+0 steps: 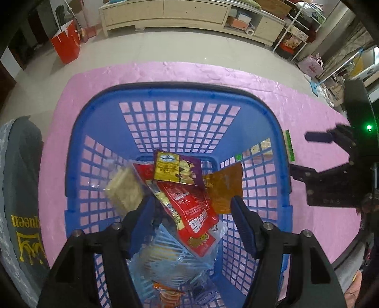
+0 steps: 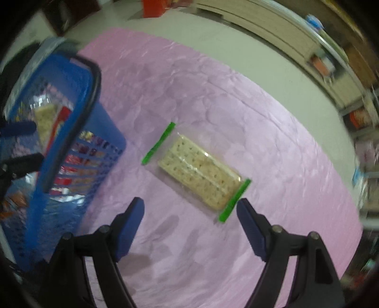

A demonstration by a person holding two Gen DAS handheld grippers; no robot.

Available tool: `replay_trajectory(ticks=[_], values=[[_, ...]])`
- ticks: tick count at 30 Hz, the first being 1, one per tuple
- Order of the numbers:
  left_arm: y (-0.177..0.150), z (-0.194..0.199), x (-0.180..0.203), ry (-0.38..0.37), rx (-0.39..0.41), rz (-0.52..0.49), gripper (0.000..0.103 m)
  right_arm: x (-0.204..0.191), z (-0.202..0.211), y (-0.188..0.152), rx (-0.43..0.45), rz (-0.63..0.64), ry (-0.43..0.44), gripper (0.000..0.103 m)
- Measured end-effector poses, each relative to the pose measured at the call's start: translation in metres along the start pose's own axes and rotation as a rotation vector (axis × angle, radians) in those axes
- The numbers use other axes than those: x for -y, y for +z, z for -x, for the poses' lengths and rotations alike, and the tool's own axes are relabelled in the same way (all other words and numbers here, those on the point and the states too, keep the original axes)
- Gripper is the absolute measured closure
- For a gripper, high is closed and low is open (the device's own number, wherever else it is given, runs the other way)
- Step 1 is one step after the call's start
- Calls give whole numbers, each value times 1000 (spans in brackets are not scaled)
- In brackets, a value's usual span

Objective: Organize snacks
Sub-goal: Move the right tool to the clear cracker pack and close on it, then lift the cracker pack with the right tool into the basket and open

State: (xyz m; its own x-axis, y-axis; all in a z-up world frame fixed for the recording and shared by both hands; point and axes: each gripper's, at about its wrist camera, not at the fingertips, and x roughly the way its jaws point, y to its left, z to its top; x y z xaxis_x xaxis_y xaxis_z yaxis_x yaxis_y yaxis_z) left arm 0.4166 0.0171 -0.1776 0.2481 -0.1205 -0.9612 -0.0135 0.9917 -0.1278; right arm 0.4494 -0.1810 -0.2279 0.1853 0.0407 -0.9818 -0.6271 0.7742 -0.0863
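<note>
A blue mesh basket (image 1: 72,151) stands on the pink-covered table (image 1: 260,78). Inside lie a red packet (image 1: 191,208), a yellow-and-purple packet (image 1: 175,169), an orange packet (image 1: 225,187), a clear cracker pack (image 1: 125,189) and a bluish clear bag (image 1: 165,255). My left gripper (image 1: 193,213) points down into the basket, open, with the red packet lying below the gap between its fingers. To the right of the basket (image 2: 116,142), a cracker pack with green ends (image 2: 199,173) lies flat on the cloth. My right gripper (image 2: 189,213) hangs open just in front of it, its right finger close to the near green end.
A grey bag with yellow print (image 1: 21,189) sits left of the basket. Beyond the table's far edge are a tiled floor, a red paper bag (image 1: 66,45), a long wooden cabinet (image 1: 165,14) and cluttered shelves (image 1: 298,35). Pink cloth (image 2: 236,106) stretches right of the crackers.
</note>
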Motion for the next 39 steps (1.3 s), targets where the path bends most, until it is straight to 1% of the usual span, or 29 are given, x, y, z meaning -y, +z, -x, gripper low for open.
replay_trajectory(ticks=[3, 4, 9, 12, 17, 23, 28, 29, 30, 31, 33, 36, 39], values=[[-2, -5, 5, 8, -3, -35, 38, -3, -13, 4, 6, 53, 17, 19], [-2, -6, 6, 5, -1, -42, 38, -5, -16, 5, 11, 80, 7, 19], [-1, -12, 9, -5, 9, -17, 38, -9, -34, 10, 13, 155, -12, 19], [2, -15, 12, 25, 13, -33, 38, -7, -44, 12, 1, 195, -23, 19], [10, -18, 10, 23, 18, -31, 38, 1, -52, 14, -3, 224, 3, 19], [16, -19, 9, 6, 16, -33, 38, 5, -62, 26, -6, 268, 45, 19], [20, -22, 9, 0, 18, -37, 38, 2, -65, 13, 47, 287, 63, 20], [21, -21, 9, 3, 24, -39, 38, 3, -64, 9, 54, 272, 75, 22], [20, -20, 9, 5, 28, -39, 38, 4, -62, 6, 61, 263, 82, 27], [18, -17, 8, 4, 30, -39, 38, 4, -61, 2, 64, 263, 79, 31], [14, -14, 10, -2, 37, -39, 38, -1, -58, -5, 51, 277, 59, 33], [7, -11, 15, -10, 49, -44, 38, -7, -52, -14, 43, 260, 34, 34], [-3, -5, 20, -8, 57, -54, 38, -14, -33, -26, 63, 205, 45, 36]])
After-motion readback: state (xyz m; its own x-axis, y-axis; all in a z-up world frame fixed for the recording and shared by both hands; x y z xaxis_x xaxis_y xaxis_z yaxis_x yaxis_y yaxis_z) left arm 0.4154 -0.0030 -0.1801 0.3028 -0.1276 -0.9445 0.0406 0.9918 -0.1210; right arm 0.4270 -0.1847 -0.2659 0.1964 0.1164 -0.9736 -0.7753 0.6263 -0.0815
